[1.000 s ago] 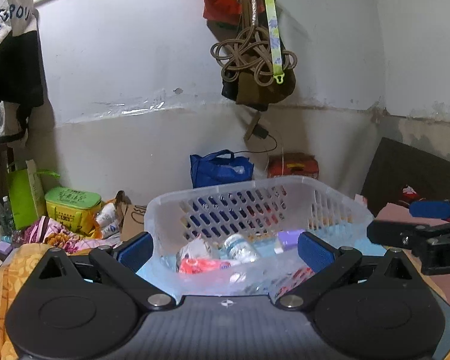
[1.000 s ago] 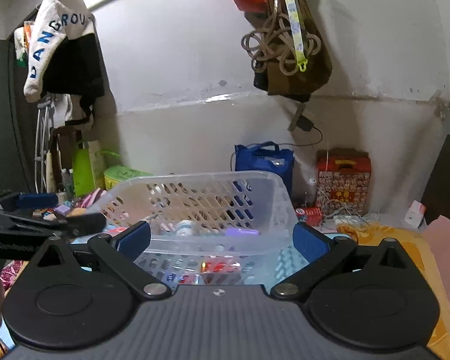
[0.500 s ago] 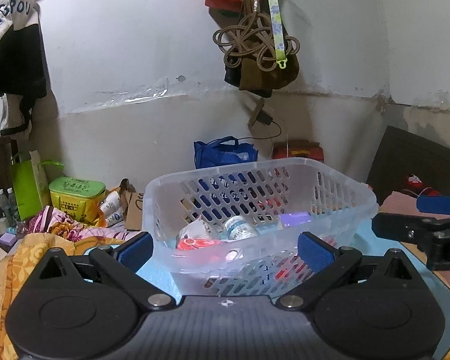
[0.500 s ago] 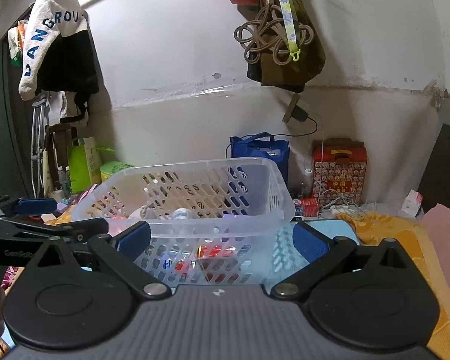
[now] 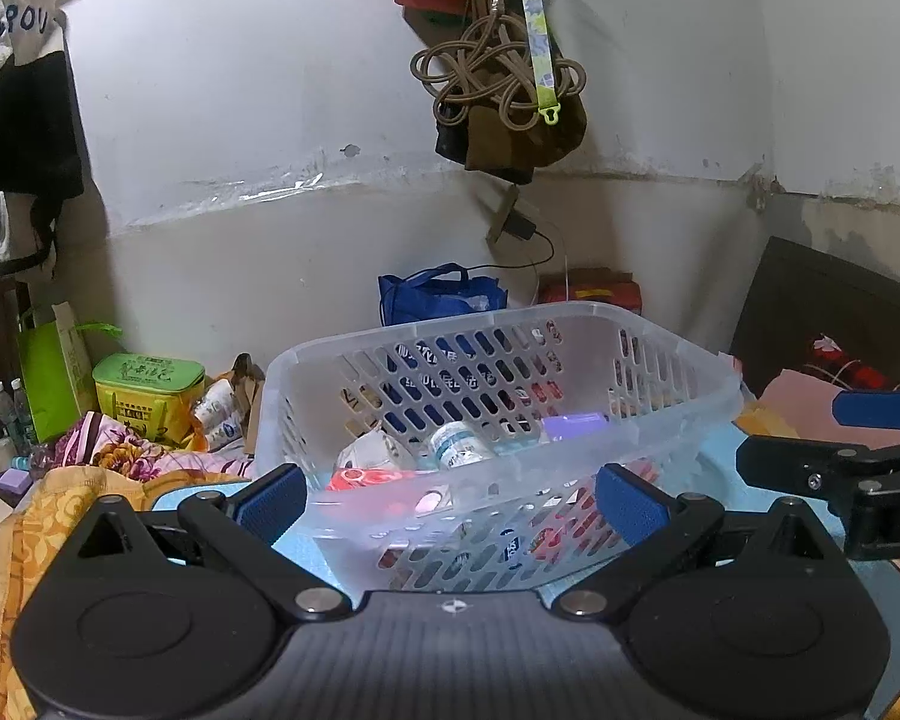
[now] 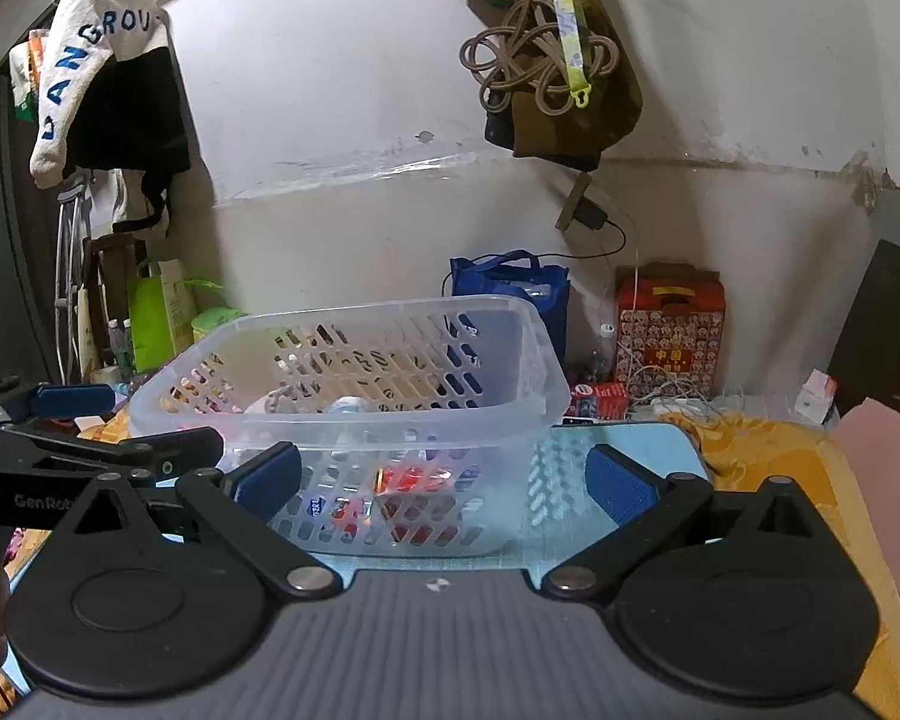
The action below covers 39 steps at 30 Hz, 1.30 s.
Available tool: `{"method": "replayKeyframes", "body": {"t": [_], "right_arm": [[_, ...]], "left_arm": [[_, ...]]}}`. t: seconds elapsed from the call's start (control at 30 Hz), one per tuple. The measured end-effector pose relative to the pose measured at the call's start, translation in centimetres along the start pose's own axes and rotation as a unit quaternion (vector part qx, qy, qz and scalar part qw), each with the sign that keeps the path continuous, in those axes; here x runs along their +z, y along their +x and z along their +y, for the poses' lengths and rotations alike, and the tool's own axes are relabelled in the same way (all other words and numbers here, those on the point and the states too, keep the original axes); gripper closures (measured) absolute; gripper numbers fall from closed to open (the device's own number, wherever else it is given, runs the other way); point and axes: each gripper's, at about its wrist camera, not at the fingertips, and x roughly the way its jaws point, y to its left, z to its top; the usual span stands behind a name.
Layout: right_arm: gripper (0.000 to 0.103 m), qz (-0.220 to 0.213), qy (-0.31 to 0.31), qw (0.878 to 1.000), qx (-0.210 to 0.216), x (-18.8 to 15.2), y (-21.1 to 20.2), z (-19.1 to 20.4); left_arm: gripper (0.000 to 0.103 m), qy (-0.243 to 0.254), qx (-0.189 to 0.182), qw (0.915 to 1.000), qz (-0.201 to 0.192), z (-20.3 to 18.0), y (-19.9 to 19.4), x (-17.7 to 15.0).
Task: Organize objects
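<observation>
A clear plastic basket (image 5: 678, 414) with slotted walls stands on a light blue surface (image 6: 624, 450). It holds a small bottle (image 5: 459, 444), a white packet (image 5: 366, 453), a red item (image 5: 360, 479) and a purple item (image 5: 573, 423). My left gripper (image 5: 450, 501) is open, its blue pads either side of the basket's near wall. My right gripper (image 6: 444, 480) is open too, in front of the basket (image 6: 510, 348). Each gripper shows in the other's view: the right one (image 5: 834, 450) at the right edge, the left one (image 6: 108, 438) at the left edge.
A blue bag (image 5: 441, 294), a red patterned box (image 6: 669, 330) and a green tin (image 5: 147, 384) stand against the white wall. A brown bag with coiled cord (image 5: 504, 96) hangs above. Yellow and flowered cloths (image 5: 108, 456) lie to the left, pink cloth (image 6: 882, 480) to the right.
Both cameras have risen and tilted, so the basket sits lower and more of its near wall shows. Both grippers stay open and empty.
</observation>
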Motion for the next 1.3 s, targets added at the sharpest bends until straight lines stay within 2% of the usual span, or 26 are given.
{"method": "replayKeyframes", "body": {"t": [0.23,1.3], "right_arm": [[0.0,0.002,0.013,1.0,0.002,0.0,0.0,-0.3],[0.0,0.015,-0.004,1.0,-0.011,-0.2,0.4,0.7]], "left_arm": [[0.0,-0.003,-0.001,1.0,0.002,0.0,0.1,-0.2],[0.0,0.001,-0.005,1.0,0.007,-0.2,0.1,-0.3]]}}
